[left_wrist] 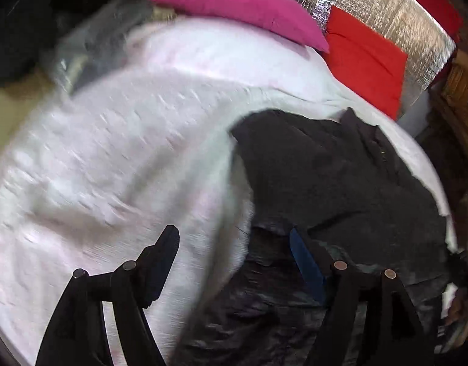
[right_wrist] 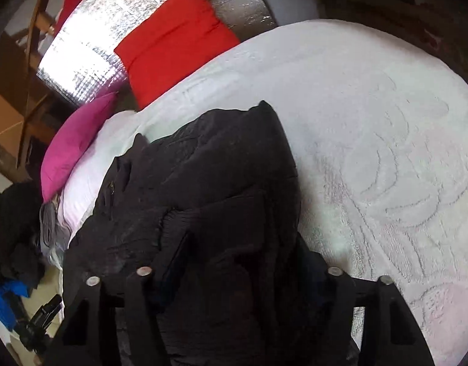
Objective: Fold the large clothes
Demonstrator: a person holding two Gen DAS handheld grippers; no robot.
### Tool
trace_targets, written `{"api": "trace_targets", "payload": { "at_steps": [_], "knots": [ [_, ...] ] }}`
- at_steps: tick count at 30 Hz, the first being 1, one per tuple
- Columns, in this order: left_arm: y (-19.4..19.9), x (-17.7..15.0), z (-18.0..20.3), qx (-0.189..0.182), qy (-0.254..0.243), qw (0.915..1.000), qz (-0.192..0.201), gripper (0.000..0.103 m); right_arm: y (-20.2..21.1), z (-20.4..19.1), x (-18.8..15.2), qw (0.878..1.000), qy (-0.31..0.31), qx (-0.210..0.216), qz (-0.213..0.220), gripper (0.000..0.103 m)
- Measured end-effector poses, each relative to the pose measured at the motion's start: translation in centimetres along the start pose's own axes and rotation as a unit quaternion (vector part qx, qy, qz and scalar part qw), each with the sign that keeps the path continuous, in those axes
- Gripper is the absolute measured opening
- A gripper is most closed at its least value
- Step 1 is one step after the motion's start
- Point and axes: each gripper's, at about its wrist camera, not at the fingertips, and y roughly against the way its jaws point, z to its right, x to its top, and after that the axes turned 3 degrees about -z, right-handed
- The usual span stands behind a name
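Spread across the white bedspread (right_wrist: 371, 128) lies the dark jacket (right_wrist: 203, 177), bunched. Its near edge sits between the parted fingers of the right gripper (right_wrist: 237, 262); whether they pinch it I cannot tell. The left gripper (left_wrist: 234, 238) hangs spread over the jacket's edge, gripping nothing, though blur hampers this. Beyond: a magenta pillow (left_wrist: 240, 6), red cushion (right_wrist: 176, 42), silver foil panel (right_wrist: 90, 48). Only the right view shows dark clothes (right_wrist: 14, 228) heaped beside the bed.

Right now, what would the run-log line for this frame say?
stage: folding | dark jacket lying on white bedspread | left gripper open, over jacket edge | right gripper astride jacket, grip unclear
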Motion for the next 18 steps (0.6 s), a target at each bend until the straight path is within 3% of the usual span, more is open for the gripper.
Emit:
{"api": "trace_targets", "payload": {
  "at_steps": [2,3,5,9,12,15,18],
  "knots": [
    [-0.1,-0.1,0.2,-0.032,0.011,0.9994,-0.002,0.068,0.0,-0.5,-0.1,1.000,0.016,-0.011,0.000,0.052],
    [-0.1,-0.1,0.4,-0.048,0.013,0.9987,-0.002,0.048,0.0,-0.8,-0.2,1.000,0.024,-0.018,0.003,0.048],
    [-0.4,-0.3,1.1,-0.069,0.008,0.9975,-0.009,0.029,0.4,-1.0,-0.3,0.999,0.034,-0.023,0.006,0.040],
    [-0.2,-0.8,2.7,-0.035,-0.013,0.9992,0.011,0.019,1.7,-1.9,-0.6,0.998,0.056,-0.035,0.023,0.029],
    [0.8,-0.6,2.8,-0.032,-0.016,0.9989,0.031,0.018,3.0,-2.2,-0.8,0.997,0.063,-0.031,0.039,0.025],
    [-0.2,-0.6,3.1,0.005,-0.025,0.9995,0.019,0.018,3.4,-1.8,-0.7,0.997,0.057,-0.017,0.044,0.025],
    [-1.8,-0.7,2.8,0.022,-0.020,0.9995,-0.009,0.033,1.5,-0.4,-0.7,0.999,0.037,-0.020,0.016,0.027]
  ]
}}
